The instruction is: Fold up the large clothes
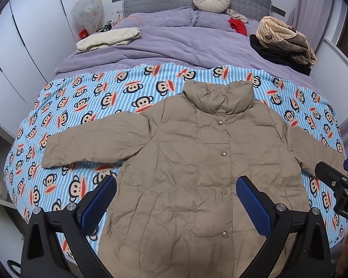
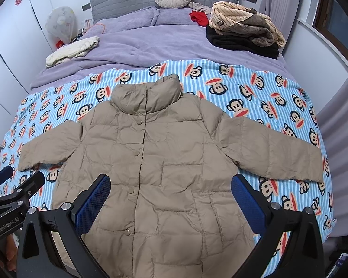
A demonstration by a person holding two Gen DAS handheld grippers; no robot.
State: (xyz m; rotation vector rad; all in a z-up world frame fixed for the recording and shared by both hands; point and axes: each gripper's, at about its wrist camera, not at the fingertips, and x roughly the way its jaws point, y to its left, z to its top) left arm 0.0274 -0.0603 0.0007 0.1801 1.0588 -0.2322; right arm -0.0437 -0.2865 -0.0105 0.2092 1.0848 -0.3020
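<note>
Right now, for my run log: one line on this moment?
stage: pre-fold | beige puffer jacket: flat, buttoned, sleeves spread on monkey-print blanket | left gripper: open | right gripper: open

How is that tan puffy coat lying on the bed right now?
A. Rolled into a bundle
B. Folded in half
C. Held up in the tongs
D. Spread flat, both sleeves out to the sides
D: the coat lies flat on the monkey blanket, front up, sleeves spread.
</note>
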